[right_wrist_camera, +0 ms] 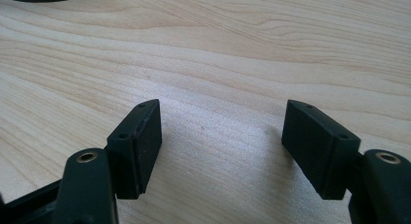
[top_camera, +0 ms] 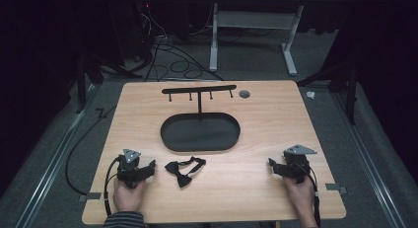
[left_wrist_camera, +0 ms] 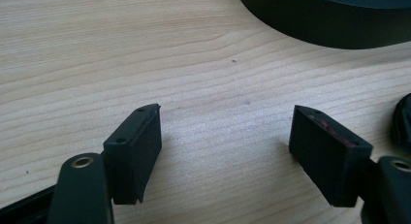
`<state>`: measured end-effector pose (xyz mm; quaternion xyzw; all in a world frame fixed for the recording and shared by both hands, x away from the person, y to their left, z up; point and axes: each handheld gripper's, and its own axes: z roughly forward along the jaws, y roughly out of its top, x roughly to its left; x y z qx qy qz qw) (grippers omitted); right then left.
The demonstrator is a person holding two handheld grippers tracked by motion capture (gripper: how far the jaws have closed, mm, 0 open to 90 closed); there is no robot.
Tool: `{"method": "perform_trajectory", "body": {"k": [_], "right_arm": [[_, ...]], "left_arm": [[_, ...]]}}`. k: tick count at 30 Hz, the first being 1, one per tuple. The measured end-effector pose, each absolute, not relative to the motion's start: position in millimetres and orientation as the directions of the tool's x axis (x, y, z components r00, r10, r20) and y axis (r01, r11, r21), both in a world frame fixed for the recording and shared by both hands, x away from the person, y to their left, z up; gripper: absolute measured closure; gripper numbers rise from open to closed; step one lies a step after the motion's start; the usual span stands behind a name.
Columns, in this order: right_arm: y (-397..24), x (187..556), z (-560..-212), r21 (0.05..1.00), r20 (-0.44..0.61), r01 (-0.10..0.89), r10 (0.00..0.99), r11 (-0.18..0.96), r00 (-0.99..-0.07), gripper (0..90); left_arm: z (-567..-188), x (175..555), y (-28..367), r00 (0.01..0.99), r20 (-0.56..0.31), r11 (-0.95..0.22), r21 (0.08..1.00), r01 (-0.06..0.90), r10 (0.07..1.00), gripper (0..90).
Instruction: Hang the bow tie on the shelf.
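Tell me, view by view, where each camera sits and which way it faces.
High view: above the person's side, facing forward and down on the table; both hands, left hand-held gripper, right hand-held gripper, bow tie.
Left gripper view: on the left hand-held gripper, along its open jaws, low over the wood toward the black tray.
Right gripper view: on the right hand-held gripper, along its open jaws over bare wood.
Shared: the tray in high and left gripper views.

On the table, the bow tie lies between your tools, just before the tray, whose hook rack stands behind.
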<state>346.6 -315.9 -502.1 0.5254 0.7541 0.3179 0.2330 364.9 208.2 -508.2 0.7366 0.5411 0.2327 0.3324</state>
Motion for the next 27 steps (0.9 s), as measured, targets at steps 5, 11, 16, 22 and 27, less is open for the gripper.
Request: {"method": "perform_trajectory", "body": {"k": [5, 11, 16, 22, 27], "right_arm": [[-316.0, 346.7, -502.1, 0.724, -0.017, 0.645, 0.941, 0.245, -0.339, 32.0], [-316.1, 346.7, -502.1, 0.724, -0.018, 0.644, 0.940, 0.247, -0.341, 32.0], [-316.1, 346.7, -502.0, 0.724, -0.018, 0.644, 0.940, 0.247, -0.341, 32.0], [-316.2, 346.8, -502.1, 0.724, -0.019, 0.643, 0.940, 0.248, -0.341, 32.0], [-316.2, 346.8, -502.1, 0.724, -0.019, 0.643, 0.940, 0.248, -0.342, 32.0]], "left_arm": [[-508.2, 364.9, 208.1, 0.306, -0.017, -0.193, 0.742, 0.643, 0.952, 27.8], [-508.2, 365.1, 207.8, 0.313, -0.016, -0.199, 0.739, 0.643, 0.950, 25.9], [-508.2, 365.2, 208.4, 0.309, -0.025, -0.190, 0.741, 0.644, 0.951, 26.6], [-508.1, 365.2, 208.9, 0.315, -0.020, -0.198, 0.741, 0.642, 0.949, 27.1], [-508.1, 365.3, 209.4, 0.321, -0.021, -0.201, 0.741, 0.641, 0.947, 27.1]]}}
